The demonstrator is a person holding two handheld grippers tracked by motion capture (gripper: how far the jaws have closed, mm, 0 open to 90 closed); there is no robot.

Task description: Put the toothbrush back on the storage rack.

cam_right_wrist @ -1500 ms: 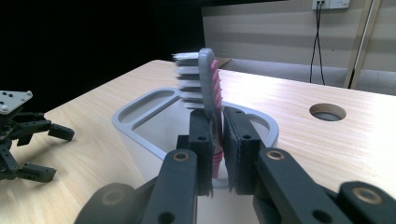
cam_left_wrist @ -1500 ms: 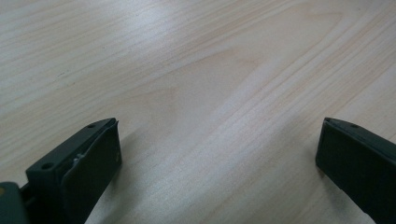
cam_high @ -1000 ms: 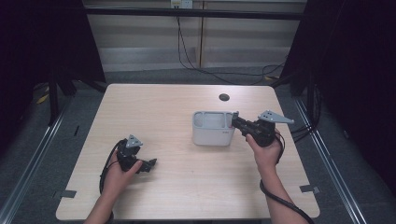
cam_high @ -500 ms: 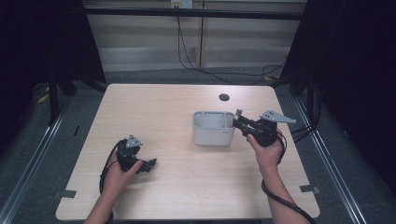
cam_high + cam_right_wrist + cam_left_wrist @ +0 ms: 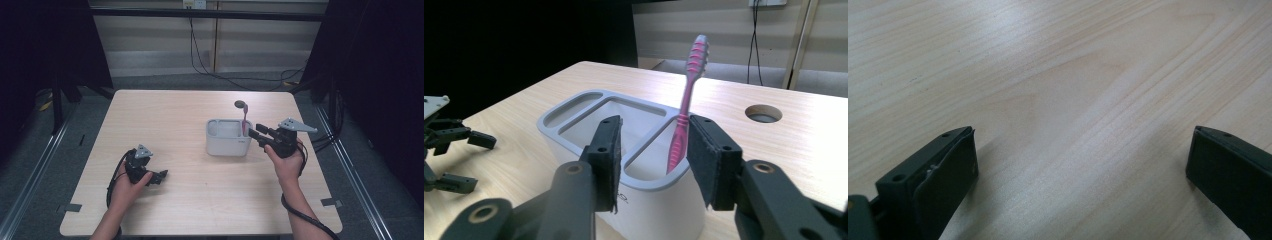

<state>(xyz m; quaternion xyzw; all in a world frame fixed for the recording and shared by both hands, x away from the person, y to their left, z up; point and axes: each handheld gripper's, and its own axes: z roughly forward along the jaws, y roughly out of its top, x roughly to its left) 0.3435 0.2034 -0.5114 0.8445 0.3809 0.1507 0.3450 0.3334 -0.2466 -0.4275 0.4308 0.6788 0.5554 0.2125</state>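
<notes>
A pink toothbrush (image 5: 685,105) stands tilted in the narrow right compartment of a white holder (image 5: 574,107), head up. My right gripper (image 5: 655,122) sits level at the holder's near rim. Its jaws have just been opening; the brush handle stands between them, close to the right pad (image 5: 704,155) and clear of the left one. From the high view, the toothbrush (image 5: 244,122) rises from the holder (image 5: 228,145) beside my right gripper (image 5: 253,129). My left gripper (image 5: 161,176) rests low at the front left, and its jaws (image 5: 1083,132) are open over bare wood.
A round hole (image 5: 240,104) pierces the wooden table (image 5: 165,115) just behind the holder. My left gripper (image 5: 444,145) appears far off in the right gripper view. Cables hang at the back wall, and dark curtains flank the table.
My right gripper's jaws have spread apart at the holder's right end, leaving the pink toothbrush standing in it. Neither hand has shifted.
</notes>
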